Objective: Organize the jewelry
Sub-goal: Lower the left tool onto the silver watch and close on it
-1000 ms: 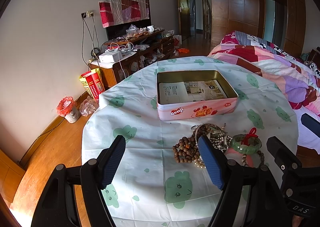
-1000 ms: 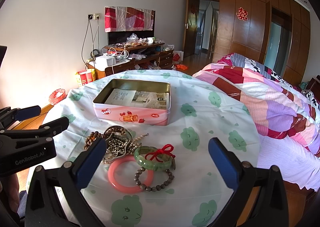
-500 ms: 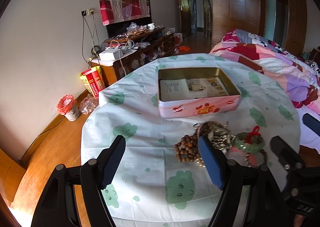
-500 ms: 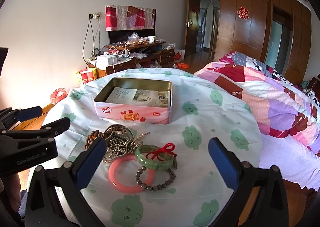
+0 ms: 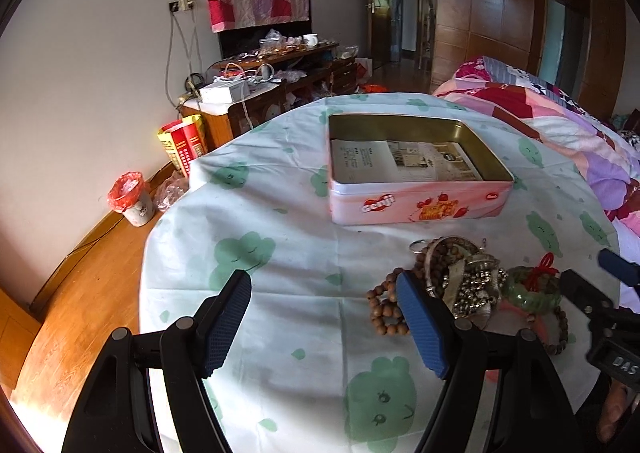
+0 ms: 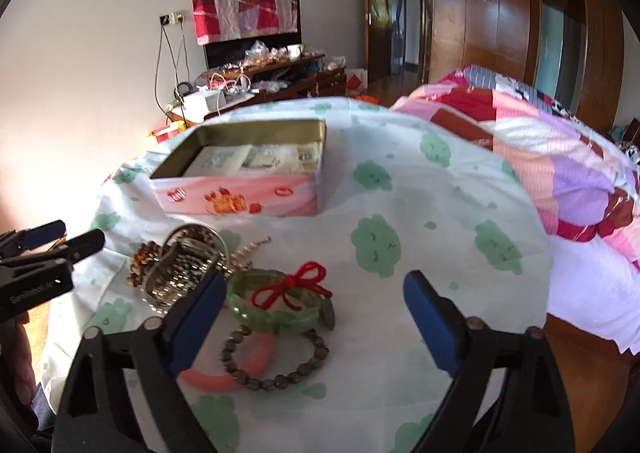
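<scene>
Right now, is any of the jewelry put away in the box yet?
Not yet. The pink tin holds only paper, no jewelry. Both grippers, left and right, are open and hold nothing. The green bangle, pink bangle, dark bead bracelet and brown beads all lie on the tablecloth.

A round table is covered by a white cloth (image 5: 288,213) printed with green clouds. A patchwork quilt (image 6: 560,157) is spread on the bed at right. A cluttered wooden cabinet (image 5: 280,81) (cables trailing) is set against the wall; a red-lined bin (image 5: 130,199) is placed nearby.
</scene>
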`<state>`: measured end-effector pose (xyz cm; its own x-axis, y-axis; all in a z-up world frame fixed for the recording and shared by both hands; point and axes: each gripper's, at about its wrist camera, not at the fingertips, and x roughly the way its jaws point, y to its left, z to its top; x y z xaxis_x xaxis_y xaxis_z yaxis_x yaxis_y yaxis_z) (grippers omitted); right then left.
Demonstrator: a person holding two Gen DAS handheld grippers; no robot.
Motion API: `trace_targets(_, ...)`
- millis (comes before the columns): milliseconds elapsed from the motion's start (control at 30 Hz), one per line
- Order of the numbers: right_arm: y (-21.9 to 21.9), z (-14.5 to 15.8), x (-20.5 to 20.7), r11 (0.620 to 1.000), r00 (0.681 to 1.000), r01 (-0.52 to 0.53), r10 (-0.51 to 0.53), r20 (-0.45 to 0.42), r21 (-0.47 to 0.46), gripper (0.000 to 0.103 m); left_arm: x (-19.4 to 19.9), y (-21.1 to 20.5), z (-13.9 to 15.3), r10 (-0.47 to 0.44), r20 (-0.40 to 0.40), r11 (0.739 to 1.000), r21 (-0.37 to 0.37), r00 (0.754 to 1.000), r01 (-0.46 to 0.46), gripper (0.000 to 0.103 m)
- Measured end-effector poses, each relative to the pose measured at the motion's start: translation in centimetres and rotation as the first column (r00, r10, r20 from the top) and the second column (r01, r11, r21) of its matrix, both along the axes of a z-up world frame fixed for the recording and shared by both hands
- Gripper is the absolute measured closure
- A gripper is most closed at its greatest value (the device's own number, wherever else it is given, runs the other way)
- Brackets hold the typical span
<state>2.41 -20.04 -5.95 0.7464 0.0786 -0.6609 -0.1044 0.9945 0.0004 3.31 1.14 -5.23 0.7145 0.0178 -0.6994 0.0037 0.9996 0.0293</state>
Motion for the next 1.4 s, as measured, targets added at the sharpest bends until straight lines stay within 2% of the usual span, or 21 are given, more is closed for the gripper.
trace_targets(100,-0.1,-0.7,0.2,1.000,1.000,-0.017,0.017,-0.025,0.008,0.025,0.1,-0.8,-0.2,-0.029,-0.005,1.000,-0.010,1.000,0.029,0.028)
trace_targets(267,0.3,-0.8,0.4,0.999,0.998,-0.044,0.044,-0.032,0.012,0.030,-0.3,-2.9,0.1,-0.104,0.012,0.995,0.000,0.995,0.104,0.028)
trace_targets(400,0.6,-0.6,0.3,0.998,0.998,-0.059,0.059,-0.022,0.005,0.035,-0.4,-3.9,-0.1,-0.129,0.007,0.992,0.012,0.992,0.129,0.028)
trace_targets(500,0.2,-0.7,0.3,0.998,0.998,-0.056,0.056,-0.024,0.007,0.035,-0.4,-4.4,-0.4,-0.146,-0.002,0.989,0.005,0.989,0.146,0.033)
trace_targets(567,-0.1,-0.6,0.5,0.999,0.999,-0.049,0.049,-0.024,0.007,0.035,-0.1,-4.7,-0.7,-0.166,-0.021,0.986,-0.006,0.986,0.166,0.045)
trace_targets(700,-0.2,-0.6,0.4,0.998,0.998,-0.057,0.057,-0.029,0.004,0.039,0.3,-5.2,-1.8,-0.192,-0.057,0.981,-0.028,0.980,0.191,0.061)
trace_targets(800,-0.2,-1.0,0.6,0.997,0.996,-0.070,0.071,-0.045,0.011,0.046,0.5,-5.6,-2.1,-0.212,-0.069,0.977,-0.035,0.975,0.210,0.083)
trace_targets(833,-0.3,-1.1,0.7,0.997,0.996,-0.069,0.070,-0.047,0.018,0.047,0.5,-5.7,-2.2,-0.224,-0.072,0.974,-0.047,0.972,0.221,0.094)
trace_targets(867,-0.5,-1.1,0.7,0.997,0.996,-0.068,0.069,-0.048,0.024,0.048,0.5,-5.8,-2.3,-0.236,-0.076,0.971,-0.059,0.969,0.231,0.101)
trace_targets(1033,-0.7,-1.4,0.8,0.997,0.996,-0.066,0.068,-0.052,0.040,0.049,0.2,-5.7,-1.8,-0.251,-0.049,0.966,-0.070,0.967,0.248,0.101)
trace_targets(1200,-1.1,-1.1,1.1,0.996,0.997,-0.063,0.066,-0.046,0.069,0.049,-0.2,-5.3,0.1,-0.247,0.018,0.965,-0.082,0.969,0.247,0.101)
trace_targets(1400,-1.6,-1.1,2.2,0.992,0.996,-0.065,0.072,-0.057,0.106,0.049,-0.2,-4.6,1.6,-0.224,0.063,0.970,-0.085,0.972,0.229,0.101)
